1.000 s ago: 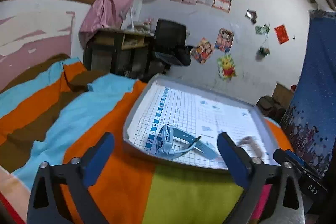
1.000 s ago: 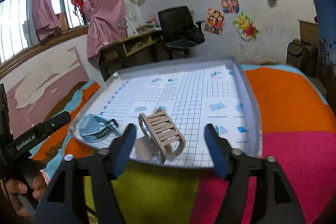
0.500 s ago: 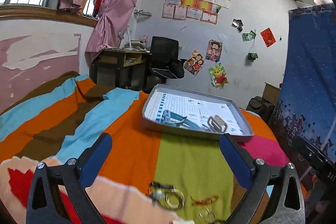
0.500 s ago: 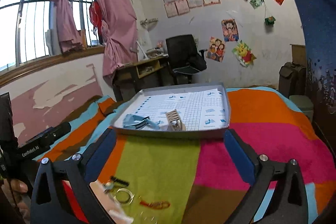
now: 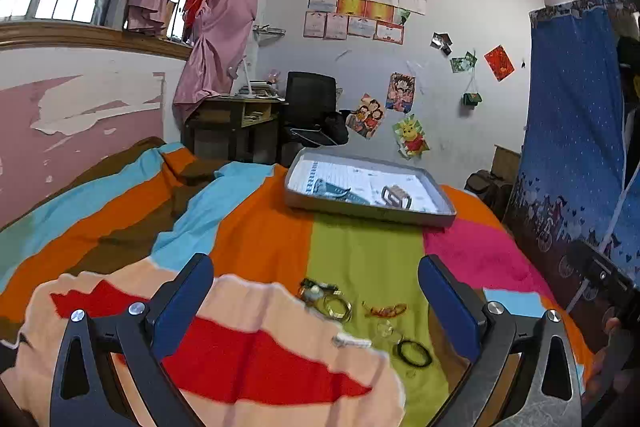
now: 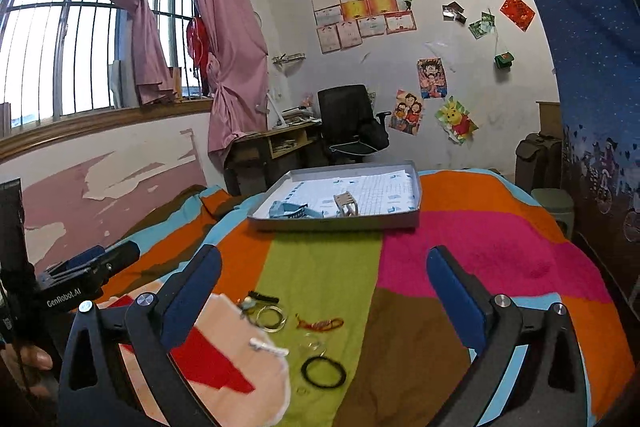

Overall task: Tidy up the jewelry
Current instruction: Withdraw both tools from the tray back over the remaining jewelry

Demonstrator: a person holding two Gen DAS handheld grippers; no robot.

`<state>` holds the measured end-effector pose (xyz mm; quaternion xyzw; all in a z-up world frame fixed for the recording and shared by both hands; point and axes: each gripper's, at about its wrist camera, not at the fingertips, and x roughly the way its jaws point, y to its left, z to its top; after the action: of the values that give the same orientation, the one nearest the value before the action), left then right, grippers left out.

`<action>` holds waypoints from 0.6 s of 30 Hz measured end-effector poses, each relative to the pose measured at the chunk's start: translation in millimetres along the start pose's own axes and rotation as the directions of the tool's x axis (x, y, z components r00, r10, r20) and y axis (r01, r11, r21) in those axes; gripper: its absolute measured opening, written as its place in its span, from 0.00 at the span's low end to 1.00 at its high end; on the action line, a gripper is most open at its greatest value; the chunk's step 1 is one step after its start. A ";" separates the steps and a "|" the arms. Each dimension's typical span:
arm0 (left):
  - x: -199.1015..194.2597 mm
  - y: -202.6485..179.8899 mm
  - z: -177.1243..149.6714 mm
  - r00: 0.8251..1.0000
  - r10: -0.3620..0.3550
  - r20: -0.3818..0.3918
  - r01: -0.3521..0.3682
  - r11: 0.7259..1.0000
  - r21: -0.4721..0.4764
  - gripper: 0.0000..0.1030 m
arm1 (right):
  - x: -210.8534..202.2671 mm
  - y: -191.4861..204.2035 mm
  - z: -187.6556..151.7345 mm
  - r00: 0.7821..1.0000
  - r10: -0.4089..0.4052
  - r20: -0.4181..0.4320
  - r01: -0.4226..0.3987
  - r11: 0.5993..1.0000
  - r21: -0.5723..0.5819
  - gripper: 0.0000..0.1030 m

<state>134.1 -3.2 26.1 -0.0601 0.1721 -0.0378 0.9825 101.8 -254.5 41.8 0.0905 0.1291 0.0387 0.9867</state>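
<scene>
- Left tool (image 5: 316, 301) hangs above the striped bedspread (image 5: 260, 235), blue pads spread wide and released, nothing between them, touching nothing.
- Right tool (image 6: 324, 293) is the same story: jaws fully apart after just opening, empty, clear of the bedspread.
- Just ahead of both tools lies a loose cluster of jewelry on the green stripe: a gold bangle (image 5: 336, 307), a red-orange cord bracelet (image 5: 384, 310), a black ring-shaped band (image 5: 414, 353), a small clear ring (image 6: 314, 341) and a small white piece (image 5: 352, 342) at the edge of the peach patch.
- The right view also picks out a short black clip (image 6: 262, 296) just behind the bangle; in the left view that spot is too blurred to make out.
- Further out, the grey tray (image 5: 372, 213) sits on the bed beyond the cluster, lined with gridded paper. In it lie a light blue watch (image 6: 294, 210) and, beside it, a beige hair claw (image 6: 346, 205).
- Right view catches the left tool's black body at the left edge, with fingers (image 6: 34, 359) wrapped round its handle; white lettering there reads "GenRobot.AI".
- Left view shows the right tool's black body at its right edge, lettering unreadable.
- Beyond the bed: a black office chair (image 6: 352, 123), a wooden desk (image 6: 276, 143), pink curtains, posters on the wall.
</scene>
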 end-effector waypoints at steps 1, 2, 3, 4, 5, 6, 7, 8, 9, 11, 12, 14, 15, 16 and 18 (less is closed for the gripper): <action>-4.9 2.1 -4.3 1.000 0.001 -0.007 -0.001 1.000 0.000 1.00 | -2.0 0.7 -1.7 1.000 -0.001 -0.003 0.001 1.000 0.003 0.98; -8.9 3.0 -7.8 1.000 0.001 -0.012 -0.001 1.000 0.001 1.00 | -7.5 2.2 -4.6 1.000 -0.002 -0.008 0.002 1.000 0.006 0.98; -10.5 3.9 -10.3 1.000 0.003 -0.016 -0.003 1.000 0.002 1.00 | -11.5 2.2 -7.1 1.000 -0.003 -0.013 0.003 1.000 0.007 0.98; -13.8 5.2 -14.5 1.000 0.008 -0.020 -0.008 1.000 0.003 1.00 | -12.4 3.4 -8.9 1.000 -0.006 -0.018 0.007 1.000 0.006 0.98; -17.0 7.6 -18.1 1.000 0.011 -0.025 -0.011 1.000 0.001 1.00 | -16.0 3.3 -12.0 1.000 -0.012 -0.027 0.012 1.000 0.006 0.98; -18.2 8.9 -20.3 0.999 0.014 -0.031 -0.014 1.000 -0.002 1.00 | -16.9 3.1 -14.7 0.999 -0.015 -0.036 0.015 1.000 0.009 0.98; -19.6 11.7 -24.1 0.999 0.017 -0.039 -0.017 1.000 -0.008 1.00 | -17.2 3.9 -17.8 0.999 -0.017 -0.047 0.018 1.000 0.013 0.98; -19.9 13.1 -27.2 0.999 0.021 -0.047 -0.022 1.000 -0.012 1.00 | -18.8 3.1 -21.9 0.998 -0.021 -0.061 0.022 1.000 0.016 0.98; -19.6 15.4 -30.1 0.998 0.027 -0.056 -0.028 0.999 -0.017 1.00 | -18.3 5.5 -24.6 0.997 -0.025 -0.069 0.026 1.000 0.016 0.98; -18.2 17.6 -36.2 0.996 0.040 -0.081 -0.042 0.999 -0.025 1.00 | -17.2 5.5 -31.8 0.995 -0.036 -0.093 0.037 0.999 0.010 0.98; -17.8 18.9 -39.1 0.995 0.044 -0.090 -0.047 0.998 -0.029 1.00 | -15.9 5.3 -34.8 0.994 -0.039 -0.103 0.040 0.999 0.006 0.98; -12.4 24.8 -44.6 0.991 0.058 -0.124 -0.064 0.997 -0.048 1.00 | -11.6 6.7 -39.5 0.991 -0.049 -0.122 0.048 0.999 -0.008 0.98; -10.5 26.2 -46.1 0.989 0.057 -0.136 -0.065 0.996 -0.054 1.00 | -9.3 6.8 -41.9 0.989 -0.053 -0.135 0.051 0.999 -0.014 0.98; -6.0 28.4 -47.3 0.986 0.055 -0.159 -0.065 0.996 -0.059 1.00 | -5.4 5.4 -45.1 0.986 -0.055 -0.156 0.053 0.998 -0.017 0.98; -0.6 28.9 -47.7 0.983 0.053 -0.177 -0.065 0.996 -0.062 1.00 | 2.4 4.2 -49.6 0.980 -0.058 -0.189 0.056 0.998 -0.017 0.98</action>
<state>118.7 20.4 -22.0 -0.0848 0.2606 -0.0077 0.9617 90.8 -241.7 -5.1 0.0772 0.2247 0.0196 0.9712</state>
